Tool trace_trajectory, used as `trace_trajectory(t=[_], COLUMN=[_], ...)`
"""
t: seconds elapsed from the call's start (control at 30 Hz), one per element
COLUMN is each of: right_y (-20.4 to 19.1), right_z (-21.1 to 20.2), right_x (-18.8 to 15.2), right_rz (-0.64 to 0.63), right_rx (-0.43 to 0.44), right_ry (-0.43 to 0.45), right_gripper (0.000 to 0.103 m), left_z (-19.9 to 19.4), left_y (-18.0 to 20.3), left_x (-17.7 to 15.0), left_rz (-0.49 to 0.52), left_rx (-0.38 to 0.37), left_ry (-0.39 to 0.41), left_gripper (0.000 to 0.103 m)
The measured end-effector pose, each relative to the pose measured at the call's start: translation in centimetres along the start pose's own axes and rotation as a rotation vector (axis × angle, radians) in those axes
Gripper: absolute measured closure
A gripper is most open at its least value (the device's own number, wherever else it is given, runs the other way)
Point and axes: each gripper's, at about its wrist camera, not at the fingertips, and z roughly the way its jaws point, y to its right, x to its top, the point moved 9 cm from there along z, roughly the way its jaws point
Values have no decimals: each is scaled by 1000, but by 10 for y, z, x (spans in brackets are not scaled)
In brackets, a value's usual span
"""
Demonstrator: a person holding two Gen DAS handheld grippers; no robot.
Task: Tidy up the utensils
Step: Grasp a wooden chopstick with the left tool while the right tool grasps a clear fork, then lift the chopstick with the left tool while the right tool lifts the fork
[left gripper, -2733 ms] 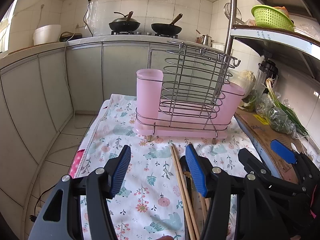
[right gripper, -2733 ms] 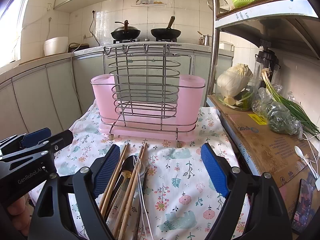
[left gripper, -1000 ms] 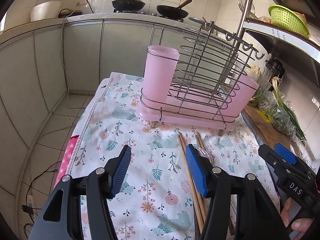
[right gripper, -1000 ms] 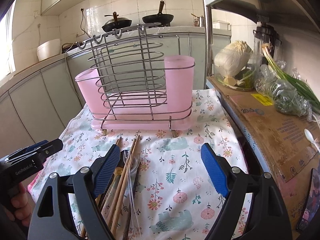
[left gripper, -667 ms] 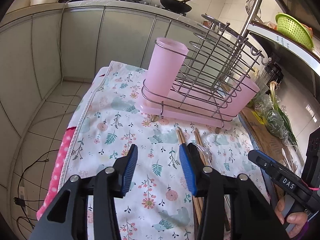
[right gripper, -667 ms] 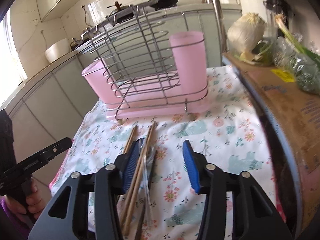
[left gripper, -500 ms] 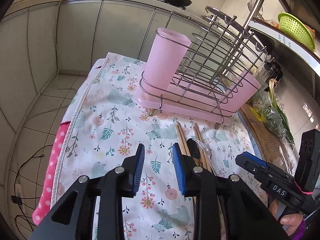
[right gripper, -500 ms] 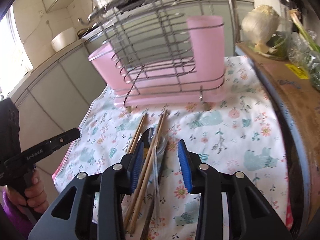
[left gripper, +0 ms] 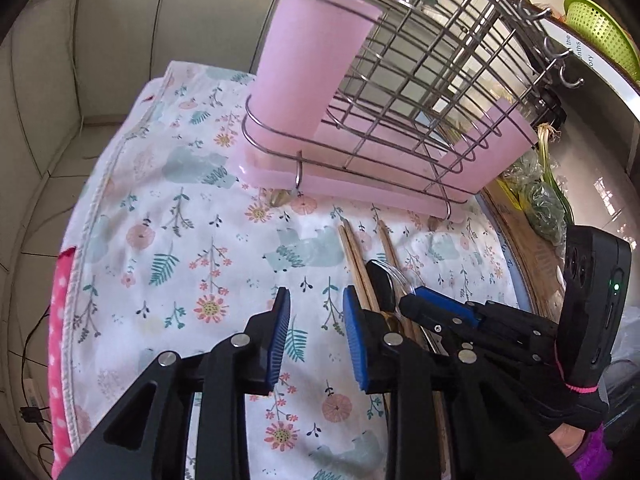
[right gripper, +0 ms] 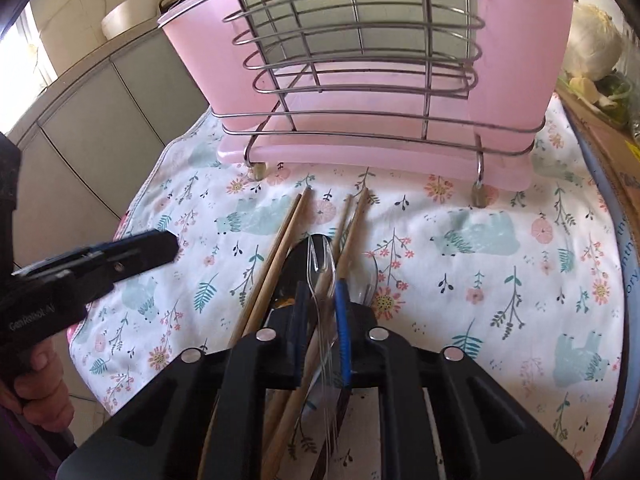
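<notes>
A pink utensil rack with a wire frame and two pink cups stands at the far side of the flowered cloth; it also shows in the right wrist view. Wooden chopsticks, a black spoon and a clear plastic fork lie in a pile before it. My right gripper is low over the pile, jaws narrowed around the clear fork and a chopstick. My left gripper hovers over bare cloth left of the chopsticks, jaws partly closed and empty.
A cardboard box with cabbage and greens lies right of the cloth. Grey cabinets stand behind and left. A shelf with a green basket is above right. The cloth edge drops off at left.
Both grippers have moved down and forward toward the cloth and both have narrowed. The right one has come down over the utensil pile around the clear fork.
</notes>
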Motion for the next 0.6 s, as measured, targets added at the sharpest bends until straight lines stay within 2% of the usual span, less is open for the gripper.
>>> trace_trajectory(t=[0.17,0.3,0.43,0.53,0.6], right_y=[17,36,50,55,59], right_z=[-8,-20,-25,-25,-25], right_x=[2,6,7,8,7], right_rz=[96,174,222,234,239], right_rx=[44,81,102,112,118], right_ry=[27,59,77,82,83], right_gripper=[92,96,98,98,98], left_z=[29,48,64,69,68], left_y=[11,15,18,23,25], left_x=[-1,0,-1,0,1], left_rz=[-38,-88,-150,-188,-194], left_rx=[-93,-138,-199,-249,-252], left_ry=[-101,-145,-188,-203,-198], left_gripper=[77,78,86,97,97])
